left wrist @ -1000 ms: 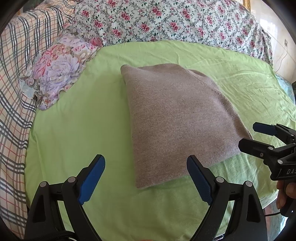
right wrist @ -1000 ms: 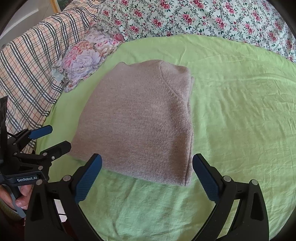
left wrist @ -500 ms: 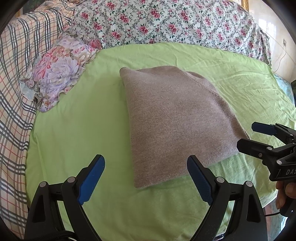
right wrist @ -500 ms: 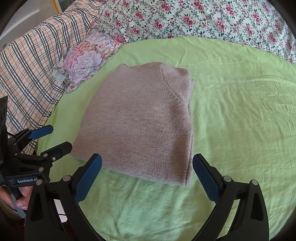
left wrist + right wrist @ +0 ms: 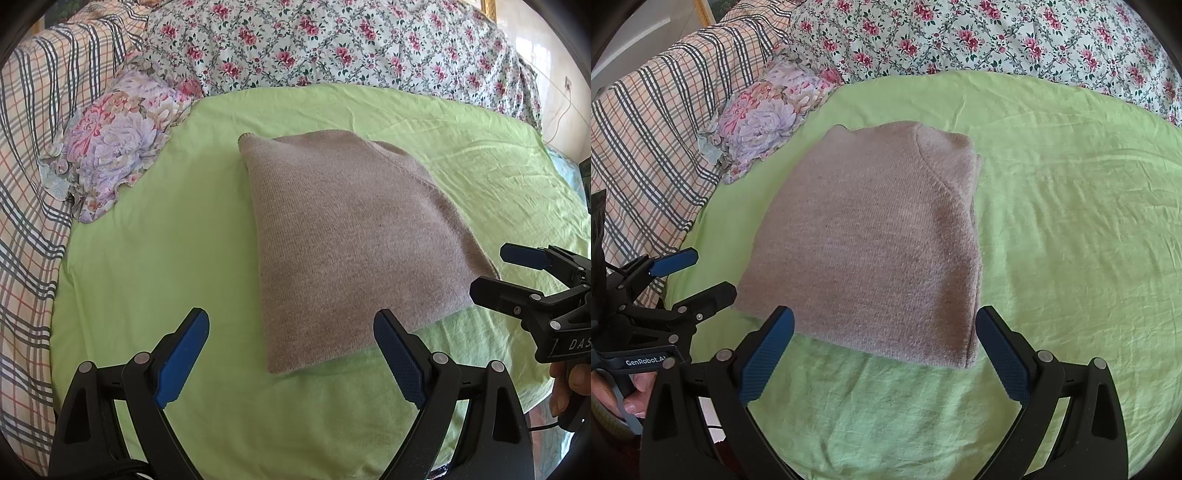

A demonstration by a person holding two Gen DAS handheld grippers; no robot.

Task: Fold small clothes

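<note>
A beige knit sweater [image 5: 351, 236] lies folded into a rectangle on a green sheet [image 5: 155, 258]; it also shows in the right wrist view [image 5: 879, 243]. My left gripper [image 5: 291, 332] is open and empty, above the sheet just short of the sweater's near edge. My right gripper [image 5: 884, 332] is open and empty, over the sweater's near edge. Each gripper shows in the other's view: the right one [image 5: 495, 269] beside the sweater's right corner, the left one [image 5: 698, 273] beside its left corner, both open.
A floral pillow [image 5: 118, 136] lies left of the sweater. A plaid blanket [image 5: 29, 166] covers the left side and a rose-patterned cover [image 5: 332, 40] runs along the back. The bed's edge falls off at the right [image 5: 561, 158].
Both grippers have drifted slightly back from the sweater; the sweater appears a little further away. Nothing was grasped or let go.
</note>
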